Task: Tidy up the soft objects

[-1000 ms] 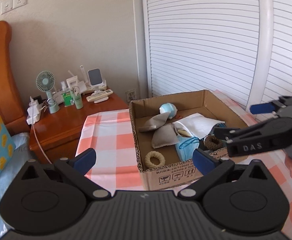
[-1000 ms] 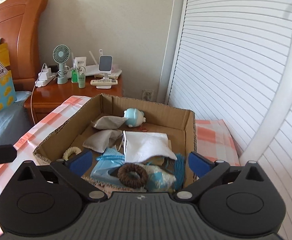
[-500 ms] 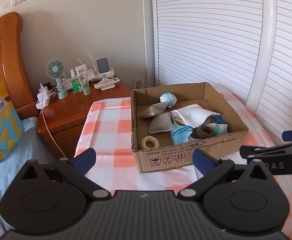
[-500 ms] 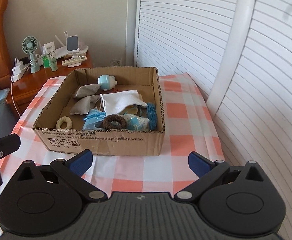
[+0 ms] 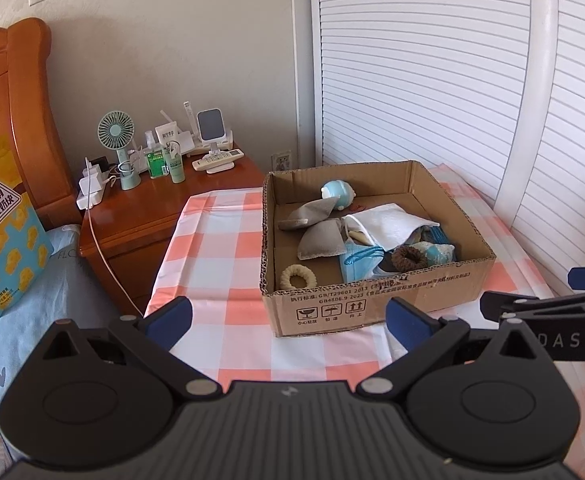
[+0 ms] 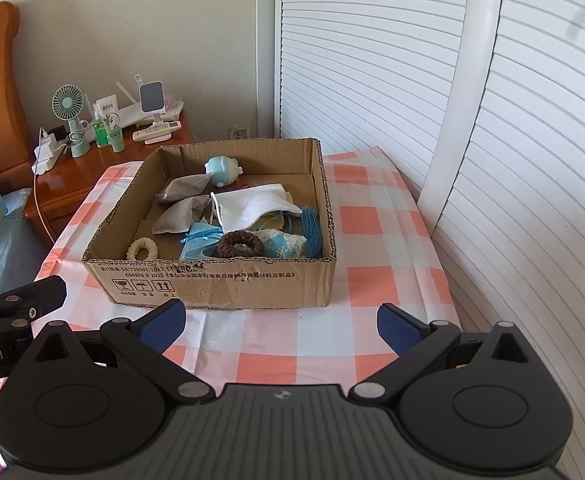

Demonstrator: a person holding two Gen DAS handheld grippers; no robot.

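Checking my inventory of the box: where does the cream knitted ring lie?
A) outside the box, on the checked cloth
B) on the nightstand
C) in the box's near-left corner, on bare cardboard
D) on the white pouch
C: the cream knitted ring lies alone on the floor of the cardboard box, in its near-left corner, apart from the brown scrunchie.

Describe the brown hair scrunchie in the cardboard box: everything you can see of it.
The brown hair scrunchie is a dark brown ring of ruffled, knit-looking fabric with an open centre, lying roughly flat. It sits inside the cardboard box close to the front wall, on top of the pile. A blue face mask lies against its left side and a light blue patterned soft item against its right. Neither hand-held gripper touches it.
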